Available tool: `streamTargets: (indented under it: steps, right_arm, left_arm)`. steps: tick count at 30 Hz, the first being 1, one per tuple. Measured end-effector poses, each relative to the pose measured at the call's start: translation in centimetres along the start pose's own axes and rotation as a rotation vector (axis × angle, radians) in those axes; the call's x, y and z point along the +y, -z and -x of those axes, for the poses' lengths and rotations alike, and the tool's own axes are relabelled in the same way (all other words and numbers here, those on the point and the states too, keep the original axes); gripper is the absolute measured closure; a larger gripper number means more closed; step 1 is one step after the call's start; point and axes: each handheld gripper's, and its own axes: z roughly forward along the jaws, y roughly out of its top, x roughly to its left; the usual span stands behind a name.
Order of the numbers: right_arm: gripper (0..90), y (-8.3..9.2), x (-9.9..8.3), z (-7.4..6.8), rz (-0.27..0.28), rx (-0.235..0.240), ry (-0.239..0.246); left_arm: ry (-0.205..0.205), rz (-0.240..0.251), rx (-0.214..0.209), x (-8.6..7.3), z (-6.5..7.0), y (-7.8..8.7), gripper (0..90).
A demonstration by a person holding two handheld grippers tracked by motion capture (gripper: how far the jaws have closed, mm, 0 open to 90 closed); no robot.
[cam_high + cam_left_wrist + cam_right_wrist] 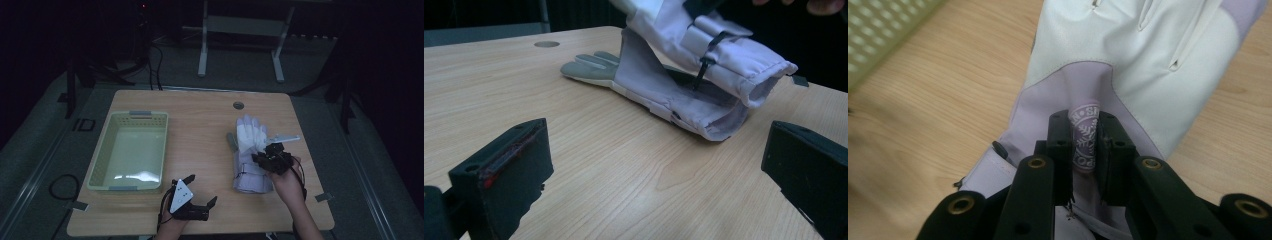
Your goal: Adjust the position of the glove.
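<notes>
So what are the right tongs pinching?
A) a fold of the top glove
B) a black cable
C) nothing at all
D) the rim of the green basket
A: in the right gripper view the right tongs are shut on a pinched-up fold of the top glove, while the green basket sits apart on the table's left.

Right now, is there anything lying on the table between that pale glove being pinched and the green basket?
Nothing visible blocks it. The right gripper is shut on the upper glove, and bare table separates it from the basket. The open left gripper sits nearer the front edge, off that line.
</notes>
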Motion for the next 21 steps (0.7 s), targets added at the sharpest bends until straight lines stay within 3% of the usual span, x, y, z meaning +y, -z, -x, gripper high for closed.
streamTargets:
  steps: [5, 10, 14, 21]
  right_arm:
    - [77.4, -1.4, -0.1, 0.1, -0.019, -0.018, -0.011]
    - [76.6, -2.9, -0.5, 0.0, -0.051, -0.033, 0.006]
    - [76.3, -3.7, -1.0, 0.1, -0.058, -0.016, 0.001]
    - [72.0, -4.2, -1.1, 0.1, -0.073, 0.002, 0.058]
  left_arm:
    - [0.001, 0.0, -0.002, 0.0, 0.0, 0.0, 0.1]
    - [0.004, 0.0, 0.0, 0.0, 0.0, 0.0, 0.1]
    - [0.018, -0.006, -0.01, 0.0, -0.2, 0.0, 0.0]
    - [0.029, -0.002, 0.008, 0.0, -0.2, 0.0, 0.0]
